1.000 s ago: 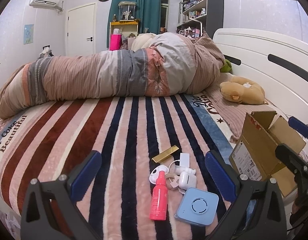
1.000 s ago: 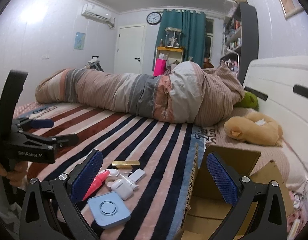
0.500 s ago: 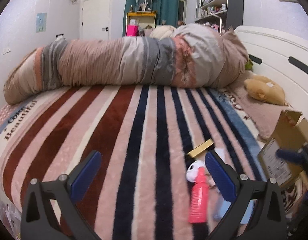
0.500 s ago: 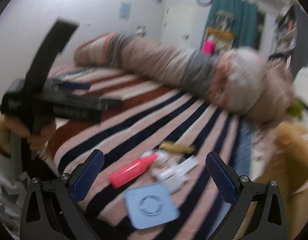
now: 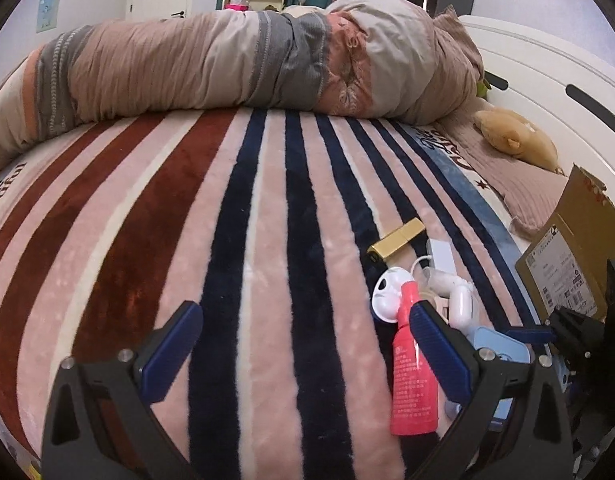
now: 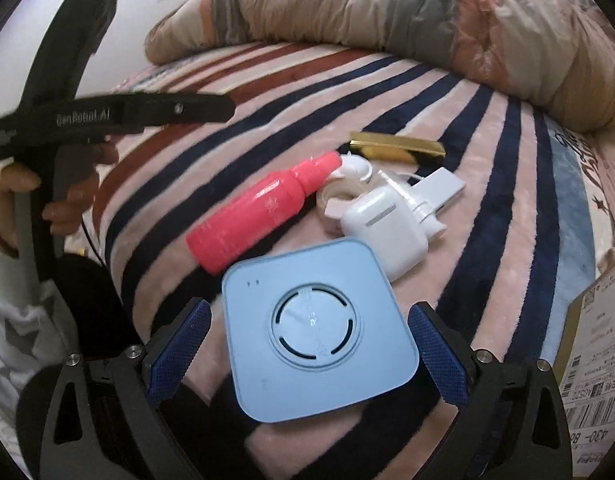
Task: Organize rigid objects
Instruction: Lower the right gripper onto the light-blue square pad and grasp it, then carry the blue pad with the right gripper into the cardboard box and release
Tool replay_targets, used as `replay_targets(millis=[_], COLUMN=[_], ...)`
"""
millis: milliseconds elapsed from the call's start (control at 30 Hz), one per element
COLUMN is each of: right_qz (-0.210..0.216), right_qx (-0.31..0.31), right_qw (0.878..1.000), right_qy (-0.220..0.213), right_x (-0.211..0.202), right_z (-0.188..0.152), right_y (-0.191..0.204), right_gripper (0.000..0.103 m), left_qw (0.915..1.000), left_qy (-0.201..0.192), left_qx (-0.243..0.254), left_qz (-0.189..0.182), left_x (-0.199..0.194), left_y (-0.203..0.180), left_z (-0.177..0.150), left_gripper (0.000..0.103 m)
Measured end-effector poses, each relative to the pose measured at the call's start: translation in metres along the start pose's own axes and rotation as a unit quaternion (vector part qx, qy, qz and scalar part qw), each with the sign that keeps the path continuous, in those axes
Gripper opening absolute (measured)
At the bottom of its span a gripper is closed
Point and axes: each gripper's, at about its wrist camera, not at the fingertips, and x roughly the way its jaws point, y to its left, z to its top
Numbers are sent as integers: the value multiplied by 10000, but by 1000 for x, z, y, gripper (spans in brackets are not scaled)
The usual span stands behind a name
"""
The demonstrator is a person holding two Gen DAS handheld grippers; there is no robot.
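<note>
A small heap of objects lies on the striped blanket (image 5: 267, 240). In the right wrist view I see a light blue square device (image 6: 319, 336), a pink bottle (image 6: 263, 216), a white earbud case (image 6: 383, 232), a gold bar (image 6: 399, 146) and a white adapter (image 6: 439, 190). My right gripper (image 6: 309, 334) is open, low over the bed, with the blue device between its fingers. My left gripper (image 5: 305, 332) is open over bare blanket. The pink bottle (image 5: 413, 380) lies just beside its right finger, which hides part of the blue device (image 5: 499, 350).
An open cardboard box (image 5: 567, 264) stands at the right of the heap, its label (image 6: 595, 340) near my right finger. A rolled quilt (image 5: 247, 64) runs across the far side of the bed. A plush toy (image 5: 515, 140) lies by the white headboard. A hand (image 6: 11, 184) holds the left gripper.
My right gripper swung left, away from the box, and came down around the blue device. My left gripper dropped lower and shifted left, so the heap now sits by its right finger.
</note>
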Motion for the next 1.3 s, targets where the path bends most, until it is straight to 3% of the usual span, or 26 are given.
replay_targets(millis=[167, 267, 367, 567, 733, 900, 967, 1100, 1167, 1233, 1300], right_qz=[-249, -606, -426, -456, -847, -791, -752, -815, -894, -986, -1060], right_qx=[66, 218, 421, 493, 2, -131, -213, -390, -438, -470, -430], right_qw=[9997, 9978, 9981, 9977, 9960, 9906, 9863, 9776, 9723, 9663, 9616], right_qy=[-22, -160, -136, 50, -278, -1107, -1453, -1902, -2115, -2331, -2493], right_x=[-1, -5, -2, 2, -16, -59, -76, -99, -110, -120, -128], right_z=[1, 1, 2, 10, 16, 31, 38, 47, 48, 47, 45], right_y=[-6, -7, -15, -17, 5, 23, 29, 36, 35, 32, 25], right_gripper=[98, 97, 80, 79, 79, 79, 79, 79, 79, 79, 79], left_qw=[9996, 9995, 9987, 9971, 9914, 9687, 9607, 9369, 9283, 9248, 9212], left_qy=[107, 49, 35, 20, -33, -166, -182, -134, -43, 6, 3], left_qx=[14, 151, 206, 289, 368, 397, 430, 425, 473, 495, 608], left_qz=[-242, -288, -460, -702, -1255, -2446, -2736, -3467, -3689, -3773, -3842], left_x=[1, -2, -3, -5, -13, -30, -35, -48, -53, -58, -64], left_y=[-2, -7, -11, -17, -22, -37, -44, -59, -69, -81, -94], left_z=[-3, -4, -6, -6, -3, 13, 19, 36, 43, 52, 59], left_gripper=[102, 102, 102, 102, 102, 99, 90, 76, 63, 59, 48])
